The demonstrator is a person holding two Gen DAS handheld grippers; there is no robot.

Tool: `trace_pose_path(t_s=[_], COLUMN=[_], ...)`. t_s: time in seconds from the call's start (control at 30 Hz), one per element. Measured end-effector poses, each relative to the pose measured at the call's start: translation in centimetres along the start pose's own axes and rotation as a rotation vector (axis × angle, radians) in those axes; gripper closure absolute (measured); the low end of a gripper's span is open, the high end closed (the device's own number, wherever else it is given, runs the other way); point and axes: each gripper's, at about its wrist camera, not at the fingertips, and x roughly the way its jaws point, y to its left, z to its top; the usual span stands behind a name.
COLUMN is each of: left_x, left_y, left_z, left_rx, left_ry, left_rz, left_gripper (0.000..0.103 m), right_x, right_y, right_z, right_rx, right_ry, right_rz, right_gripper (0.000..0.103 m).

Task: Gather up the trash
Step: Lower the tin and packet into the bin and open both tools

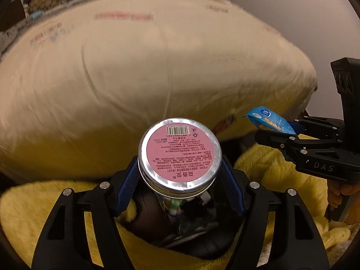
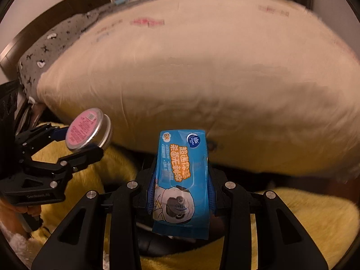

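Your left gripper (image 1: pixel 180 175) pinches a clear jar (image 1: pixel 180 157) by its silver, pink-labelled lid, just in front of the big cream pillow (image 1: pixel 146 67). To its right, also before the pillow, your right gripper (image 2: pixel 181 180) clamps a blue wipes packet (image 2: pixel 182 180) over the yellow fleece (image 2: pixel 303 220).

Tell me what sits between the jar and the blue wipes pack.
Nothing: only yellow fleece and the big pillow lie behind the gap between jar and wipes pack, clearest in the right wrist view.
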Motion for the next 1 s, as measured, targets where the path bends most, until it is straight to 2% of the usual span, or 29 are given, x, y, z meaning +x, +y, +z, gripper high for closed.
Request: trace_pose_path(t_s=[0.23,0.47,0.7,0.73,0.77,0.83,0.93,1.0], left_x=[4.6,7.6,8.7,8.7,9.0,8.7,7.8,6.7], left_y=[0.6,1.2,0.9,0.9,0.9,1.0,1.2,1.2], left_z=[-1.8,-2.6,-2.5,-2.7,-2.4,-2.2,-1.7,-1.2], left_rx=[-0.015,-0.046,-0.043,-0.046,-0.048,-0.056,-0.06,-0.062], left_ry=[0.138,0.224,0.259,0.26,0.259,0.242,0.216,0.183], left_rz=[-0.027,-0.052,-0.055,-0.052,-0.049,-0.034,-0.011,0.006], left_gripper=[0.037,0.037,0.036,0.035,0.029,0.022,0.018,0.014], right_x=[4.3,6.3,6.9,6.8,6.8,6.6,5.6,4.3], right_y=[-1.3,-1.9,-2.0,-2.0,-2.1,-2.4,-2.4,-2.5], right_z=[-1.7,-1.9,-1.5,-1.5,-1.4,-1.2,-0.8,-0.4], right_rx=[0.084,0.123,0.132,0.131,0.132,0.138,0.139,0.142], right_ry=[0.134,0.189,0.195,0.192,0.19,0.177,0.15,0.109], right_rz=[-0.002,0.01,0.018,0.014,0.012,0.005,-0.007,-0.021], right_gripper=[0.066,0.066,0.062,0.06,0.058,0.04,0.037,0.03])
